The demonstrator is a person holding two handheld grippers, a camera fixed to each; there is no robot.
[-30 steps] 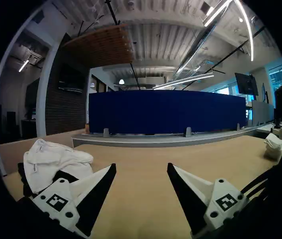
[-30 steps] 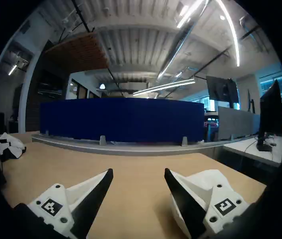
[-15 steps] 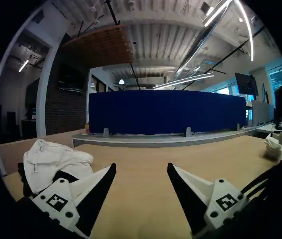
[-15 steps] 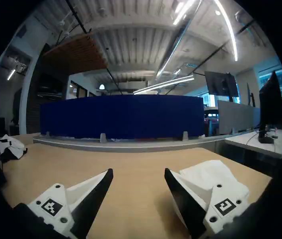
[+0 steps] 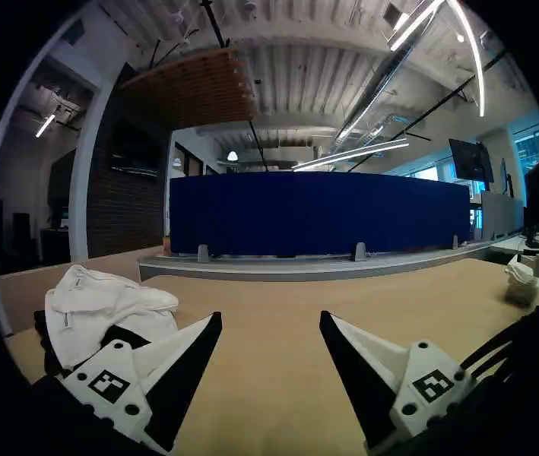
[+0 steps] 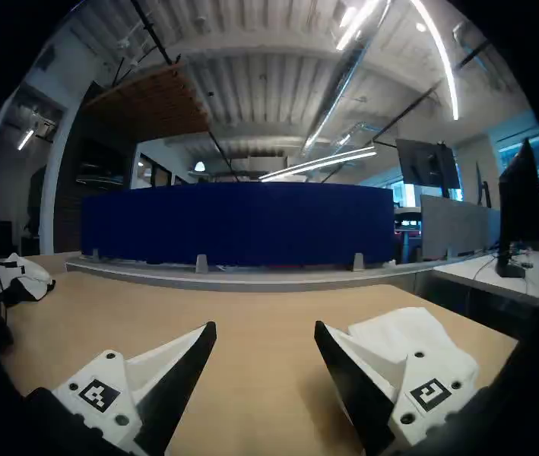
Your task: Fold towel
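White towel [image 5: 109, 308], crumpled, lies on the wood counter [image 5: 269, 300] beside my left gripper [image 5: 269, 327]; the right gripper view shows a second towel [image 6: 410, 330] behind my right gripper [image 6: 265, 334]. Both hover low, level, fingers spread, holding nothing.

No word, number or brand is showing legibly in either view. The only printed marks are sitting on the grippers. Each finger of the left gripper [image 5: 269, 315] is carrying a square black-and-white coded tag [image 5: 109, 385] on its white body, and each finger of the right gripper [image 6: 264, 325] is wearing the same kind of mark. These are displaying block patterns, not letters or digits. A hanging monitor [image 6: 429, 163] far behind the table is showing a dark screen with nothing readable on it.
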